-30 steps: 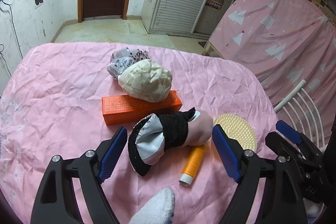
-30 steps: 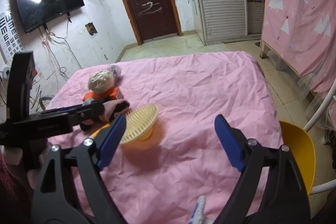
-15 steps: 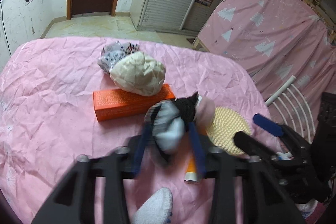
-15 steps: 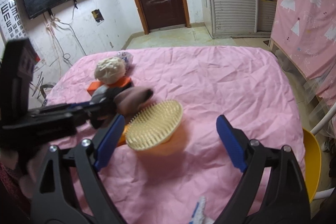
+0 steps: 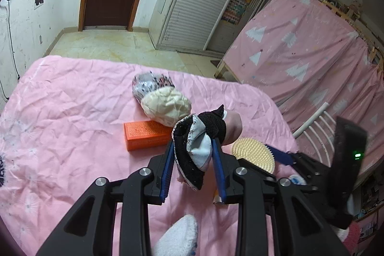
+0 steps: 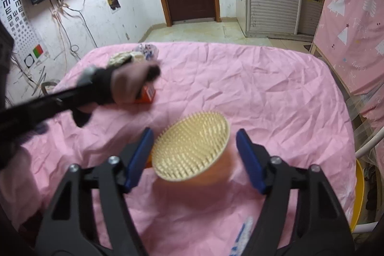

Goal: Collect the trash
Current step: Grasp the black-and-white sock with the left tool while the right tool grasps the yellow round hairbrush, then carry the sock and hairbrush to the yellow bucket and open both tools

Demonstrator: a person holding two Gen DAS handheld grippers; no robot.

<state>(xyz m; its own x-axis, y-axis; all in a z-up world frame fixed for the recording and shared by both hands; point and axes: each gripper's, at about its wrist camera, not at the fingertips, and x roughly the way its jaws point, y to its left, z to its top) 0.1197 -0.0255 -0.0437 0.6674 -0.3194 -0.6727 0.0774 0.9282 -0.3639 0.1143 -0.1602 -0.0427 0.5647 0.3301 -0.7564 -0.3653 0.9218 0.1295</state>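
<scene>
While my left gripper [image 5: 192, 169] clamps its blue pads on the bunched black, white and pink fabric bundle [image 5: 201, 136] and holds it clear of the pink crumpled tablecloth [image 5: 72, 112], my right gripper [image 6: 195, 156] has just been closing around the round yellow bristled brush [image 6: 192, 148], which sits between the jaws; its pads look just short of touching it. So one piece is picked up and a second is nearly grasped. No bin shows in either view, so nothing is binned yet. On the cloth lie the orange cardboard box [image 5: 144, 134], the cream crumpled wad [image 5: 165, 107], the patterned plastic-wrapped bundle [image 5: 148, 85] and an orange tube [image 5: 217, 199].
</scene>
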